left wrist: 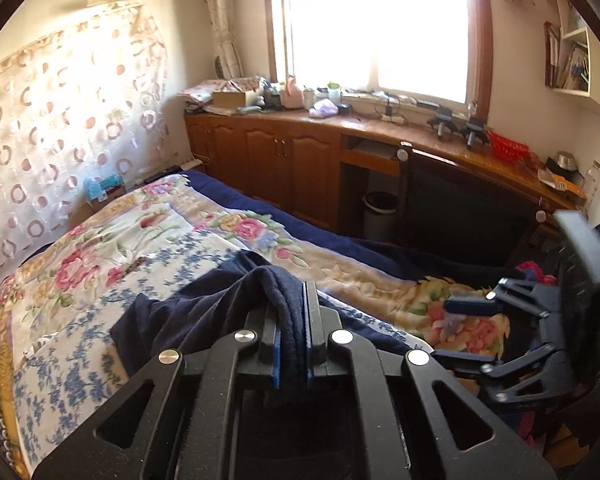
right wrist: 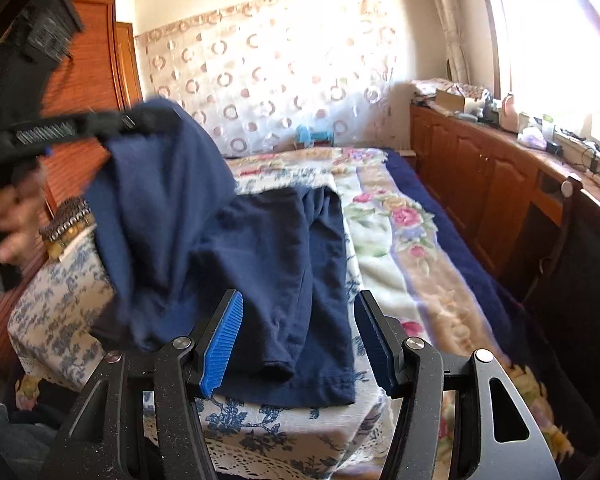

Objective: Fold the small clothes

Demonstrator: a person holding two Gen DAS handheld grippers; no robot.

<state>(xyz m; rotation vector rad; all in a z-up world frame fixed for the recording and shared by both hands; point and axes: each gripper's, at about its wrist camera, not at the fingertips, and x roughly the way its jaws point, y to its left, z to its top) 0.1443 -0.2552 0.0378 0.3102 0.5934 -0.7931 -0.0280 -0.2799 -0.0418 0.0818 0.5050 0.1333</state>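
Note:
A small navy blue garment [right wrist: 284, 272] lies on a white cloth with blue flowers [right wrist: 60, 312] spread on the bed. My left gripper [left wrist: 298, 300] is shut on one edge of the garment [left wrist: 204, 304] and holds that part lifted; it also shows in the right wrist view [right wrist: 152, 118], raised at the upper left with cloth hanging from it. My right gripper [right wrist: 300, 328] is open and empty, just above the garment's near hem. It also shows in the left wrist view [left wrist: 456, 330], open, at the right.
The bed carries a floral blanket [left wrist: 148, 236] over a dark blue cover [left wrist: 236, 196]. A wooden cabinet and cluttered counter [left wrist: 284, 148] run along the window side. A dark chair [left wrist: 460, 208] stands by the bed. A wooden wardrobe [right wrist: 96, 60] is at the left.

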